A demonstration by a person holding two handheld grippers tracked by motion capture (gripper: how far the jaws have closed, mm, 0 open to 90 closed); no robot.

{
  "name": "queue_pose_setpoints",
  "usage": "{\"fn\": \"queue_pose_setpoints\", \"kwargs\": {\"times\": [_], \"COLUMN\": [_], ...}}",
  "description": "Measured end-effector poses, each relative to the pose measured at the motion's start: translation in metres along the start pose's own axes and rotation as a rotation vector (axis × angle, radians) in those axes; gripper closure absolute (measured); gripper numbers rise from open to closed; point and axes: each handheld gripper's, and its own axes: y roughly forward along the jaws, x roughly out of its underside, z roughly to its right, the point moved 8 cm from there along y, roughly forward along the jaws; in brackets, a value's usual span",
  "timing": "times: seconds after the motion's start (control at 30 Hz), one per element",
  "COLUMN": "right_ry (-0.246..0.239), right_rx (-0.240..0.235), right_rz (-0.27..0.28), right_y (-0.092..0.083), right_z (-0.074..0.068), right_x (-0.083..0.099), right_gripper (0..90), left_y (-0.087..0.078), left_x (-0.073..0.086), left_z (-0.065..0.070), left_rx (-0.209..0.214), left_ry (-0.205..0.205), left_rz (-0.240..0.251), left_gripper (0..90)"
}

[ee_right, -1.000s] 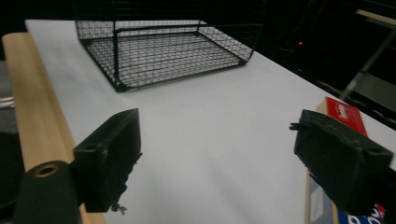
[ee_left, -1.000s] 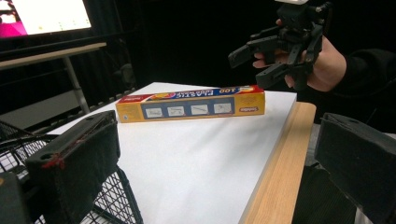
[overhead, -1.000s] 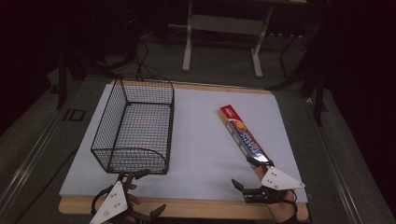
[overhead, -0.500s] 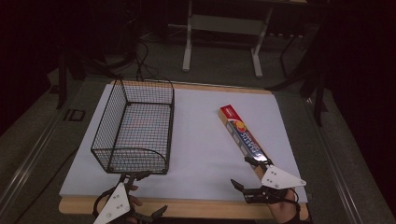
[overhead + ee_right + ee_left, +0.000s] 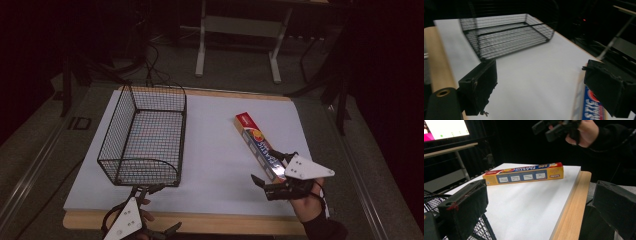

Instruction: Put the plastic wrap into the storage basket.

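Observation:
A long orange and blue box of plastic wrap [image 5: 259, 146] lies flat on the white mat [image 5: 215, 150], right of the middle. My right gripper [image 5: 270, 167] hovers over the box's near end, open. Its jaws have just been opening, with nothing between them. In the right gripper view the box [image 5: 591, 108] lies under the right-hand jaw of that gripper [image 5: 544, 87]. My left gripper [image 5: 162, 209] is open at the table's front edge, just before the black wire basket [image 5: 142, 137]. The left gripper view has the box [image 5: 524, 173] lying beyond my left gripper [image 5: 539, 205], and the other gripper [image 5: 556, 128] raised above it.
The wire basket [image 5: 506, 32] stands empty on the mat's left half. A wooden edge [image 5: 210, 224] runs along the table's front. Behind the table are a metal stand [image 5: 237, 27] and cables on the floor. A lit screen [image 5: 445, 128] is off to one side.
My right gripper has risen off the near end of the box, and its jaws stand wider. The left gripper, the box and the basket have stayed put.

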Motion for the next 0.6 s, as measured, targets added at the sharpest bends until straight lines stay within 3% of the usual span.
{"fn": "queue_pose_setpoints", "kwargs": {"times": [0.17, 0.23, 0.37, 0.5, 0.6], "right_ry": [0.013, 0.027, 0.046, 0.096, 0.177], "right_rx": [0.048, 0.078, 0.101, 0.115, 0.133], "right_rz": [0.004, -0.011, -0.043, -0.099, -0.149], "right_y": [0.004, 0.009, 0.016, 0.027, 0.040], "right_z": [0.020, 0.033, 0.046, 0.059, 0.072], "right_x": [-0.008, -0.010, -0.008, -0.001, 0.010], "right_gripper": [11.0, 11.0, 11.0, 9.5, 8.8], "left_y": [0.000, 0.000, 0.001, 0.001, 0.000], "left_x": [0.001, 0.001, 0.001, 0.001, 0.000], "left_z": [0.000, 0.000, 0.001, 0.001, 0.002], "left_rx": [0.000, 0.004, 0.008, 0.017, 0.032], "left_ry": [0.000, 0.001, 0.001, -0.005, -0.020], "left_rz": [-0.005, -0.008, -0.012, -0.011, 0.002], "left_gripper": [0.6, 0.6, 0.7, 0.6, 0.6]}}
